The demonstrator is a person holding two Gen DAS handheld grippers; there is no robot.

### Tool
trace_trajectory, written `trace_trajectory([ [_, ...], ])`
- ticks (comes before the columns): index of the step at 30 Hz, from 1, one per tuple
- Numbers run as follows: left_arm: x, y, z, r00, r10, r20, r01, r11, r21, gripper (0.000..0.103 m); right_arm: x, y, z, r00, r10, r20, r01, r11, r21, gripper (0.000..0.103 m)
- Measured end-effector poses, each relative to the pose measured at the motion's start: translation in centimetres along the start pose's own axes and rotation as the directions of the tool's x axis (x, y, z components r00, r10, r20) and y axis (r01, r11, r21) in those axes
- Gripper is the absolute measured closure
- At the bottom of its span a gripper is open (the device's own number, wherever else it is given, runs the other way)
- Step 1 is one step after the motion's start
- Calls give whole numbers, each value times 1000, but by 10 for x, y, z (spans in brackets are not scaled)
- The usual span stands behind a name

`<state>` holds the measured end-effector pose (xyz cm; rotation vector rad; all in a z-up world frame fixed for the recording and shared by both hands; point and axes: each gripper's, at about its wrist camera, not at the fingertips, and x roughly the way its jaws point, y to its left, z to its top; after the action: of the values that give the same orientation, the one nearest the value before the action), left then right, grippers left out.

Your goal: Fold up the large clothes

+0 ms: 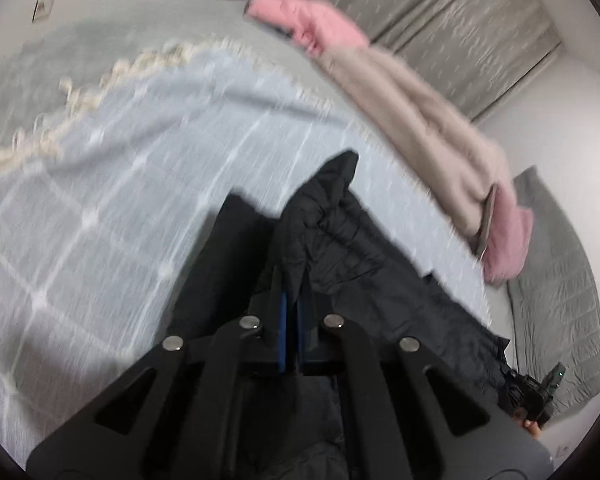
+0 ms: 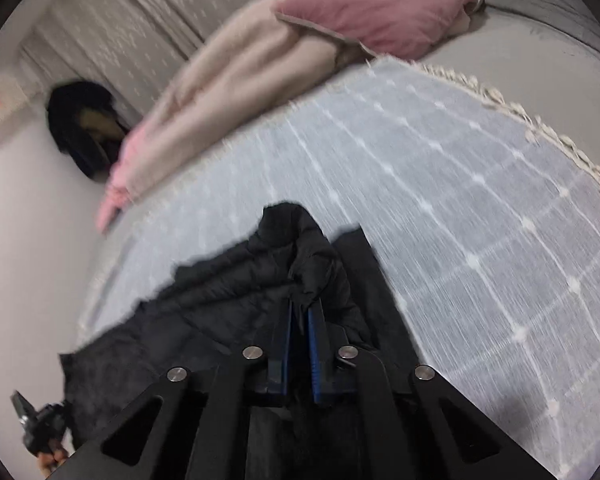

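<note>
A: What's the biggest thing there?

B: The bed (image 1: 80, 60), grey, and spread over it a pale blue blanket (image 1: 100, 200) with a white grid and a cream fringe along its far edge.

A: And beyond the blanket?

B: A long pink and beige plush throw (image 1: 420, 120) lies along the far side of the blanket, with grey curtains (image 1: 460, 20) behind that.

A: Where is the garment to be folded?

B: The black jacket (image 1: 360, 248) lies on the blanket, at its near edge, bunched up and quilted. It stretches between the two claws.

A: How is the left claw (image 1: 290, 292)?

B: Closed, its blue-lined fingers (image 1: 285, 320) pinched on a raised fold of the jacket near one end.

A: And the right claw (image 2: 300, 308)?

B: Closed as well, clamped on a peak of the jacket at the other end, just above the blanket.

A: Can each see the other?

B: Only a sliver: the right one shows at the left view's lower right edge, beside the blanket, with fingertips of a hand (image 1: 530, 426) on it. Everything is somewhat blurred.
</note>
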<state>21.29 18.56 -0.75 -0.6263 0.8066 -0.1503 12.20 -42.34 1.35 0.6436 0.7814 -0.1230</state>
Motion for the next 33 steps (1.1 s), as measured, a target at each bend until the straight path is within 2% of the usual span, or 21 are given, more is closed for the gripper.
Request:
trace_trajectory([
  [4,-11,-12,9,987,-80,137,76,997,34,99,-15,12,12,989,40,144,-32,998,-55,101],
  [6,-1,-10,12,986,-64,152,59,998,37,99,-15,17,15,982,59,180,-45,996,-79,101],
  [9,29,1,9,994,52,97,-55,998,31,99,3,25,15,991,30,133,-17,995,-97,100],
  [11,43,6,5,992,115,58,-117,993,28,99,12,25,11,996,21,90,-12,995,-103,99],
  [13,47,10,4,992,125,27,-126,992,15,97,17,26,7,998,-21,52,27,993,-112,96],
  [14,46,10,6,993,119,2,-120,993,11,96,15,28,6,998,-37,46,42,992,-118,86],
  [15,43,10,7,993,114,-17,-114,993,7,88,13,27,4,998,-43,45,49,991,-121,72],
  [16,42,10,8,994,104,-35,-104,995,2,70,9,25,2,998,-45,43,50,992,-119,62],
  [17,37,10,9,995,73,-69,-74,997,-12,60,5,23,1,998,-44,44,48,992,-113,41],
  [18,34,10,8,995,53,-86,-55,998,-20,47,0,21,-1,998,-42,46,47,993,-106,32],
  [19,31,9,8,994,35,-100,-38,999,-26,45,-5,18,-4,998,-41,45,46,994,-100,32],
  [20,27,8,7,994,29,-109,-31,999,-22,45,-8,15,-5,998,-46,37,49,994,-97,32],
  [25,24,2,-5,982,109,-156,-101,993,60,45,12,-2,-9,989,-132,-67,127,989,-73,32],
  [26,26,0,-8,980,121,-161,-109,991,80,45,17,-4,-10,986,-137,-91,131,989,-73,36],
  [27,26,0,-9,979,125,-163,-111,990,91,45,23,-5,-12,984,-132,-115,124,990,-72,55],
  [29,27,-6,-12,978,146,-149,-127,983,131,76,31,0,-14,985,-105,-135,94,992,-88,86],
  [30,26,-11,-13,979,158,-126,-137,977,162,98,29,5,-13,990,-84,-110,72,992,-105,93],
  [31,22,-16,-13,983,161,-89,-143,972,186,98,22,12,-10,995,-83,-58,75,989,-127,94],
  [33,12,-26,-13,993,121,6,-119,967,226,98,8,29,-4,997,-64,47,72,978,-198,96],
])
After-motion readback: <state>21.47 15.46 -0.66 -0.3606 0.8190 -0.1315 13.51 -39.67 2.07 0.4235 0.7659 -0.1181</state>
